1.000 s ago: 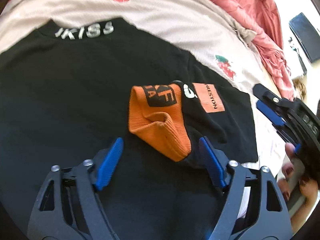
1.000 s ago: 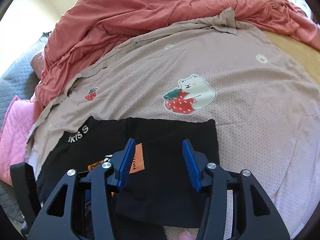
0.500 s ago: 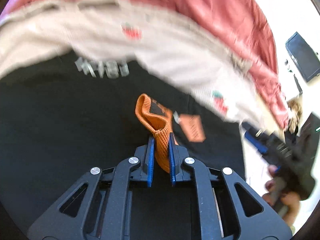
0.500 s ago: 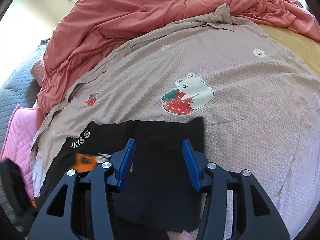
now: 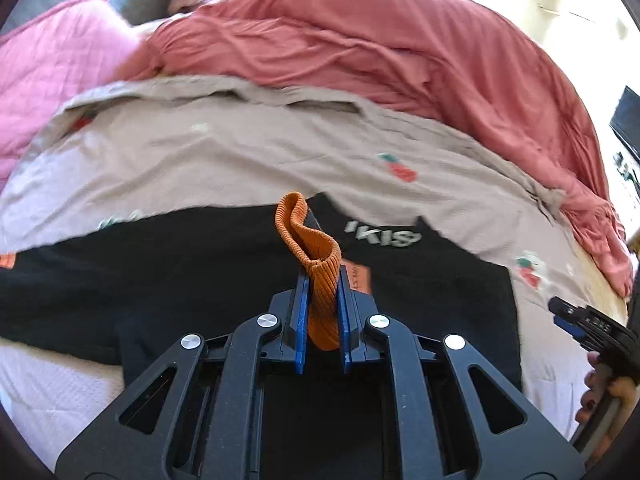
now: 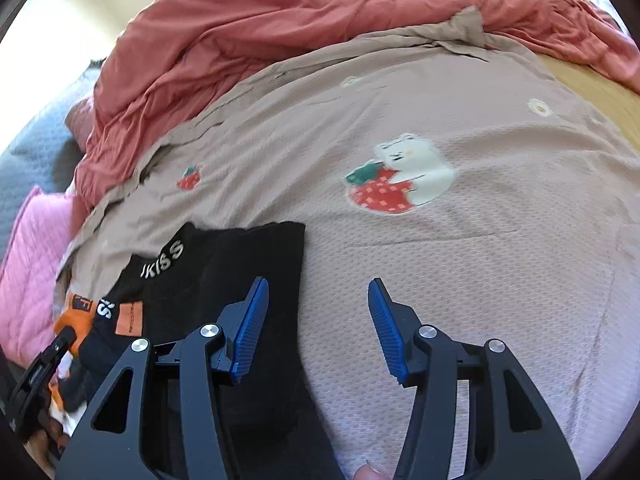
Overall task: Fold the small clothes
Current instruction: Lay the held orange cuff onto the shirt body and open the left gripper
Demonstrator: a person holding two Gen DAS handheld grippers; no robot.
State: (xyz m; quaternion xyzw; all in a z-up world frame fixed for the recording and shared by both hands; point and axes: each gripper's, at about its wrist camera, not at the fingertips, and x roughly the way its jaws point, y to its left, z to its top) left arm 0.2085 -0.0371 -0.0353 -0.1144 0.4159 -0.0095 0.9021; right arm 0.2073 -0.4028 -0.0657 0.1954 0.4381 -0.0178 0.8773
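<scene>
Left gripper (image 5: 322,312) jaws closed tight on orange cuff (image 5: 316,264) of sock, lifted above black garment (image 5: 180,264) on bed (image 6: 460,280). Sock long axis ran away from jaws. Right gripper (image 6: 316,328) jaws half open, empty, beside garment edge.

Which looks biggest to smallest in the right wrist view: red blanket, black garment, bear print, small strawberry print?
1. Red blanket
2. Black garment, nearer the camera
3. Bear print
4. Small strawberry print
</scene>
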